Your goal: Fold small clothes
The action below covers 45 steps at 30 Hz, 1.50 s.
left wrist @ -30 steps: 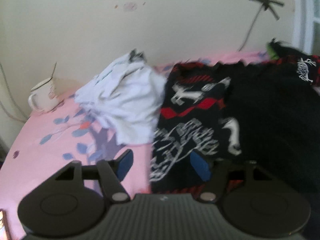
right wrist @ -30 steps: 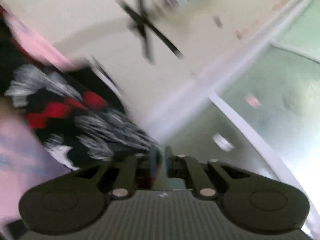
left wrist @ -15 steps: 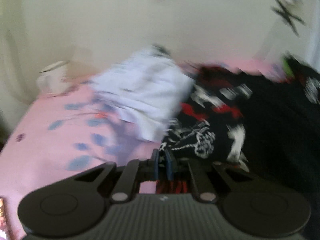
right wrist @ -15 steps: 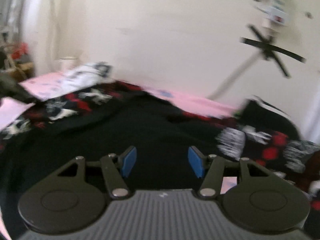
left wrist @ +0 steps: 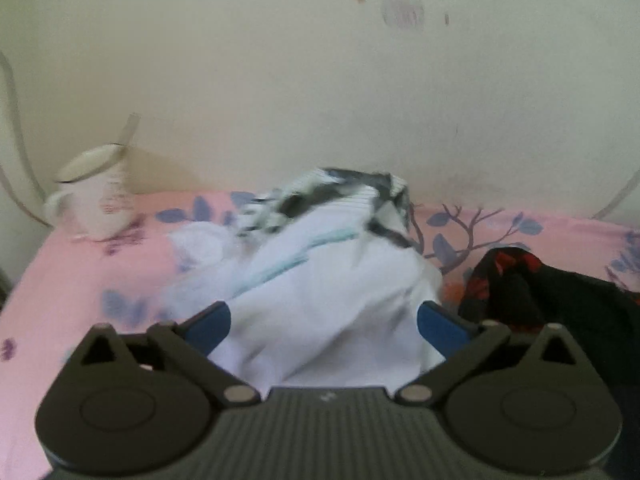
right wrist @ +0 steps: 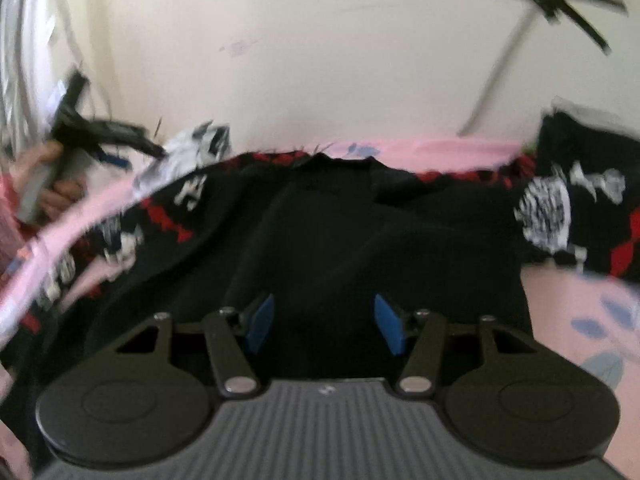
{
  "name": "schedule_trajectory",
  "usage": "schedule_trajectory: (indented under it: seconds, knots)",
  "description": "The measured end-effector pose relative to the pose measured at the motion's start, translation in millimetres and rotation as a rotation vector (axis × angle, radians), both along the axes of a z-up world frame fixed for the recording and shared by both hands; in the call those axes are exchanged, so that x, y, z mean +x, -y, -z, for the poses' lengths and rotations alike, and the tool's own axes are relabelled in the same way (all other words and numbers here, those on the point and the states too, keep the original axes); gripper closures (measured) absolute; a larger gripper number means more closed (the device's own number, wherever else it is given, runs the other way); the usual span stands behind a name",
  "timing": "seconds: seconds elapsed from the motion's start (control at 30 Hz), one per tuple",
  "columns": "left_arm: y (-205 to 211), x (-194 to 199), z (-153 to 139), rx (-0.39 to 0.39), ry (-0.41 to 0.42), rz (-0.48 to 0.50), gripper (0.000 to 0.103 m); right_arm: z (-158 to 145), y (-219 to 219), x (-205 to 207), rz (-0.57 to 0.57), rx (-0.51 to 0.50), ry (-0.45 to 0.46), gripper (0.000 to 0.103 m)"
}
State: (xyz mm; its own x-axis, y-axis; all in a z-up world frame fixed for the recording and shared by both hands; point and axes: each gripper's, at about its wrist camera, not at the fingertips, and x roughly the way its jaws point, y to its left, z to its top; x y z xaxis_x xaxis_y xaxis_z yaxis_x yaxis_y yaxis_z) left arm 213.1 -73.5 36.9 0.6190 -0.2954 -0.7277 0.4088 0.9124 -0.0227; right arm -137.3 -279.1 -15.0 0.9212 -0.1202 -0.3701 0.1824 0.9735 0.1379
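A crumpled white garment [left wrist: 332,292] with a grey-patterned edge lies on the pink floral sheet [left wrist: 80,280]. My left gripper [left wrist: 324,324] is open, its blue pads to either side of the white cloth. A black sweater [right wrist: 340,240] with red and white patterns is spread across the bed; its edge shows in the left wrist view [left wrist: 540,292]. My right gripper [right wrist: 324,324] is open and empty just above the sweater's black middle. The left gripper [right wrist: 80,132] shows at far left in the right wrist view, held in a hand.
A white mug [left wrist: 96,196] with a spoon stands at the bed's far left corner by the cream wall [left wrist: 320,80]. A black crossed bracket [right wrist: 556,0] with a cable hangs on the wall at upper right. Pink sheet [right wrist: 580,320] lies at right.
My left gripper shut on the sweater's edge, then opened and moved left to the white garment. My right gripper let go of the sweater, opened and swung over its black middle.
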Motion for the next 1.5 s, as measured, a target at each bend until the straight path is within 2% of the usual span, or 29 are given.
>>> schedule_trajectory:
  seconds: [0.03, 0.07, 0.13, 0.2, 0.23, 0.3, 0.33, 0.47, 0.57, 0.63, 0.67, 0.73, 0.8, 0.87, 0.97, 1.07, 1.1, 1.13, 1.17, 1.2, 1.23, 1.27, 1.3, 1.33, 1.37, 1.4, 1.43, 1.5]
  knots:
    - [12.2, 6.3, 7.6, 0.038, 0.019, -0.018, 0.001, 0.7, 6.1, -1.4, 0.007, 0.042, 0.01, 0.054]
    - [22.3, 9.4, 15.3, 0.084, 0.062, -0.039, 0.005, 1.4, 11.4, -4.1, 0.009, 0.082, 0.026, 0.054]
    - [31.0, 6.7, 22.0, 0.127, 0.134, -0.033, 0.016, 2.0, 15.2, -5.3, 0.011, 0.11, 0.037, 0.054]
    - [28.3, 4.4, 19.8, 0.17, 0.173, -0.034, 0.036, 1.6, 11.1, -4.8, 0.013, 0.092, 0.034, 0.054]
    - [21.4, 5.1, 16.6, 0.184, 0.182, -0.047, 0.041, 1.1, 9.3, -4.6, 0.013, 0.081, 0.032, 0.054]
    - [-1.7, 15.1, 7.1, 0.239, 0.22, -0.124, 0.071, 0.6, 7.6, -4.1, 0.014, 0.075, 0.033, 0.054]
    - [-18.3, 21.5, 2.5, 0.281, 0.243, -0.183, 0.075, 0.6, 8.0, -4.6, 0.017, 0.078, 0.035, 0.055]
    - [-92.1, 46.8, -10.5, 0.393, 0.251, -0.381, 0.077, -0.2, 8.4, -9.6, 0.03, 0.074, 0.055, 0.055]
    - [-125.1, 47.7, -11.1, 0.5, 0.225, -0.457, 0.063, -0.2, 8.1, -7.4, 0.027, 0.075, 0.045, 0.055]
    - [-133.8, 34.2, -18.1, 0.51, 0.263, -0.472, 0.061, -1.4, 11.0, -6.0, 0.021, 0.088, 0.037, 0.055]
    - [-137.5, 20.8, -24.4, 0.483, 0.286, -0.472, 0.062, -3.4, 12.6, -6.1, 0.014, 0.09, 0.04, 0.055]
    - [-135.7, -6.5, -36.1, 0.386, 0.302, -0.407, 0.061, -15.1, 16.3, -5.6, 0.009, 0.036, 0.056, 0.055]
    - [-118.6, -36.1, -42.5, 0.277, 0.292, -0.239, 0.056, -36.6, 20.6, 4.9, 0.015, -0.069, 0.058, 0.056]
    - [-96.0, -58.9, -39.6, 0.232, 0.281, -0.09, 0.053, -57.5, 27.0, 27.9, -0.005, -0.164, 0.043, 0.057]
    - [-57.6, -74.5, -16.7, 0.224, 0.186, 0.111, 0.051, -69.2, 36.2, 78.6, -0.021, -0.316, -0.042, 0.055]
    - [-30.9, -78.4, 13.8, 0.273, 0.112, 0.226, 0.049, -54.8, 48.0, 135.0, -0.065, -0.453, -0.237, 0.056]
    - [-27.1, -78.8, 21.8, 0.287, 0.105, 0.241, 0.049, -48.5, 51.4, 148.2, -0.08, -0.486, -0.287, 0.069]
    - [-23.0, -76.9, 28.5, 0.291, 0.092, 0.249, 0.051, -45.2, 54.0, 155.8, -0.095, -0.519, -0.294, 0.077]
    - [-19.4, -74.9, 32.3, 0.288, 0.081, 0.252, 0.06, -47.3, 57.9, 163.4, -0.098, -0.539, -0.273, 0.101]
    - [-20.1, -69.9, 33.8, 0.273, 0.087, 0.253, 0.081, -50.9, 64.6, 174.6, -0.06, -0.536, -0.267, 0.101]
    - [-12.5, -67.5, 35.3, 0.269, 0.079, 0.257, 0.096, -58.2, 74.9, 189.4, 0.01, -0.513, -0.234, 0.101]
    - [-3.5, -63.5, 36.1, 0.279, 0.076, 0.244, 0.1, -65.1, 86.5, 202.8, 0.085, -0.491, -0.198, 0.101]
    - [1.5, -59.4, 37.0, 0.3, 0.095, 0.221, 0.101, -70.9, 99.8, 215.4, 0.155, -0.467, -0.164, 0.102]
    - [5.0, -55.8, 39.0, 0.326, 0.11, 0.202, 0.101, -75.3, 113.8, 226.4, 0.238, -0.441, -0.136, 0.1]
    - [5.7, -51.3, 40.5, 0.343, 0.116, 0.18, 0.101, -78.2, 128.0, 235.1, 0.324, -0.409, -0.118, 0.074]
    - [3.3, -45.9, 39.8, 0.349, 0.115, 0.157, 0.101, -80.0, 139.7, 240.3, 0.365, -0.36, -0.118, 0.043]
    - [0.7, -39.6, 38.0, 0.349, 0.115, 0.135, 0.101, -82.3, 148.7, 240.5, 0.371, -0.3, -0.127, 0.041]
    - [-10.8, -30.8, 35.4, 0.335, 0.114, 0.086, 0.101, -87.8, 150.8, 223.6, 0.309, -0.215, -0.078, 0.043]
